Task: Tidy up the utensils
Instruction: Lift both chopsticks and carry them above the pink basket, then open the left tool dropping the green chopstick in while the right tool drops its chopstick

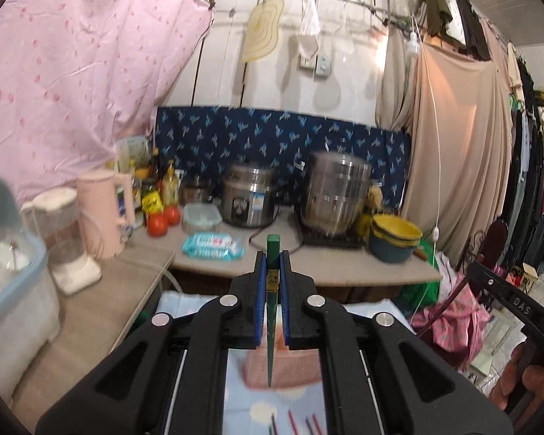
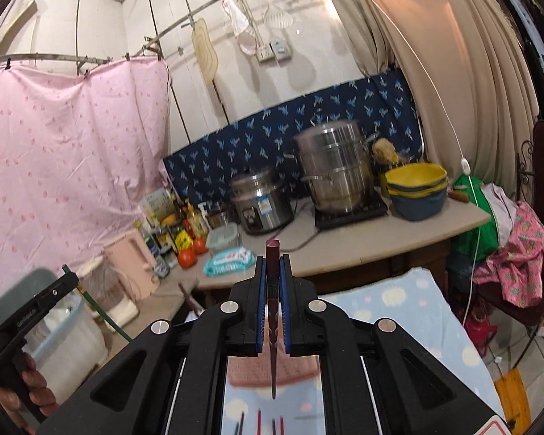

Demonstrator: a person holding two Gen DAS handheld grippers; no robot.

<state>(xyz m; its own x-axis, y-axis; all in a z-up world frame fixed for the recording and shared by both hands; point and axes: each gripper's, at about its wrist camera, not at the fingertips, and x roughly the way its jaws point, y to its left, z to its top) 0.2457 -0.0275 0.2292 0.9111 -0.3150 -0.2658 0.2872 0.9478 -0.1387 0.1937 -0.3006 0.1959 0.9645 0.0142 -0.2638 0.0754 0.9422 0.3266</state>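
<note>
My left gripper (image 1: 273,258) is shut on a green chopstick (image 1: 271,344) that stands upright between the blue pads (image 1: 261,282), raised off the table. My right gripper (image 2: 273,261) is shut on a dark red chopstick (image 2: 273,362), held the same way. Under both lies a pink woven basket (image 1: 293,371) (image 2: 297,368) on a light blue spotted cloth (image 2: 398,311). Several more coloured chopsticks (image 1: 297,421) (image 2: 259,422) lie on the cloth near the bottom edge. In the right wrist view the left gripper's body (image 2: 36,306) shows at far left, a hand on its handle.
Ahead is a counter (image 1: 308,272) with a rice cooker (image 1: 248,195), a tall steel pot (image 1: 335,188), stacked yellow and blue bowls (image 1: 395,241), a wet-wipes pack (image 1: 212,247), tomatoes (image 1: 158,223) and a pink kettle (image 1: 107,210). A blue bin (image 1: 15,290) stands left; clothes hang right.
</note>
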